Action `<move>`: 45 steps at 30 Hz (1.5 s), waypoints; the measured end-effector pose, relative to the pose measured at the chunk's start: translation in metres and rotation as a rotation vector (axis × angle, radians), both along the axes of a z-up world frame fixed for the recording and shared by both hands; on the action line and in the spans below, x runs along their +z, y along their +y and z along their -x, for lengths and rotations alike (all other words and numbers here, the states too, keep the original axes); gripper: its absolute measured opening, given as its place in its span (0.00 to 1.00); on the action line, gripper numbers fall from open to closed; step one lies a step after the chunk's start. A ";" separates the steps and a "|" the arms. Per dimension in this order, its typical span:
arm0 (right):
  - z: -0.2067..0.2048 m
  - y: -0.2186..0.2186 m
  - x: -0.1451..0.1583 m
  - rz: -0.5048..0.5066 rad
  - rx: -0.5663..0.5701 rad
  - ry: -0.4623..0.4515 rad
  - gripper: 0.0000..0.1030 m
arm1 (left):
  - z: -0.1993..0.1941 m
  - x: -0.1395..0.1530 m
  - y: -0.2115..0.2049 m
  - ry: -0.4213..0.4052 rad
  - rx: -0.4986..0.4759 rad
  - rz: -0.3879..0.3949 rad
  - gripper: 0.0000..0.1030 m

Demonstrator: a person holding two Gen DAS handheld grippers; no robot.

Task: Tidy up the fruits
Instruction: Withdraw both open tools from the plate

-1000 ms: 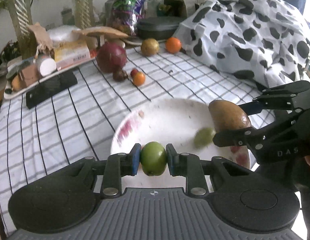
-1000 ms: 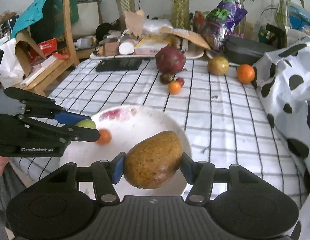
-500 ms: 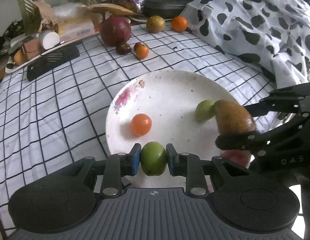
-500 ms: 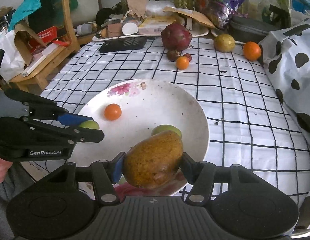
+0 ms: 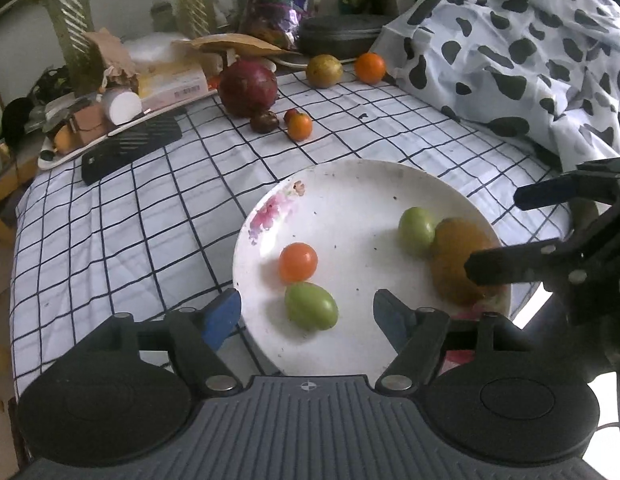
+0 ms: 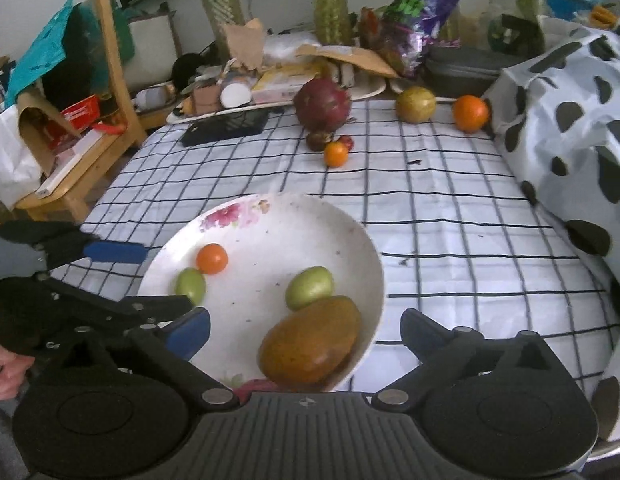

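Note:
A white plate (image 5: pixel 350 188) (image 6: pixel 278 216) with a pink flower print holds a small orange fruit (image 5: pixel 298 261) (image 6: pixel 212 258), two green fruits and a brown mango. One green fruit (image 5: pixel 311 306) (image 6: pixel 190 285) lies between the jaws of my open left gripper (image 5: pixel 306 316). The other green fruit (image 5: pixel 416 230) (image 6: pixel 310 288) touches the mango (image 5: pixel 456 264) (image 6: pixel 310 342), which lies at the plate's near rim between the jaws of my open right gripper (image 6: pixel 306 332). Both grippers are empty.
On the checked tablecloth at the back lie a dark red dragon fruit (image 5: pixel 248 87), a small orange fruit (image 5: pixel 299 126) with two dark small fruits, a yellow-brown fruit (image 5: pixel 324 70) and an orange (image 5: pixel 370 67). A spotted cloth (image 5: pixel 510 40) lies right. A tray of clutter (image 5: pixel 110 112) stands back left.
Both grippers have opened. The left one let go of the green fruit and the right one let go of the mango; both fruits now rest on the plate.

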State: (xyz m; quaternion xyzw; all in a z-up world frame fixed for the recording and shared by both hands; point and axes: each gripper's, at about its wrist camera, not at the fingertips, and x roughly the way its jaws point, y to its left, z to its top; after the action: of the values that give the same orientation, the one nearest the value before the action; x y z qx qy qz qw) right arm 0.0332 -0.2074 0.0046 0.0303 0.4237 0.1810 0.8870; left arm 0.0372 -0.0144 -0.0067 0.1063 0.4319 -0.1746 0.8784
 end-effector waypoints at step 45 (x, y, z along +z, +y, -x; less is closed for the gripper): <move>-0.001 -0.002 -0.002 0.164 -0.125 -0.051 1.00 | 0.004 0.017 -0.007 -0.121 0.041 0.006 0.70</move>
State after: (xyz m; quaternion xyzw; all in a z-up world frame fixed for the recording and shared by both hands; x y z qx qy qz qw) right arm 0.0340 -0.2095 0.0026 -0.0204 0.4114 0.0906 0.9067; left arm 0.0329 -0.0212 0.0105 0.1052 0.3794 -0.1512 0.9067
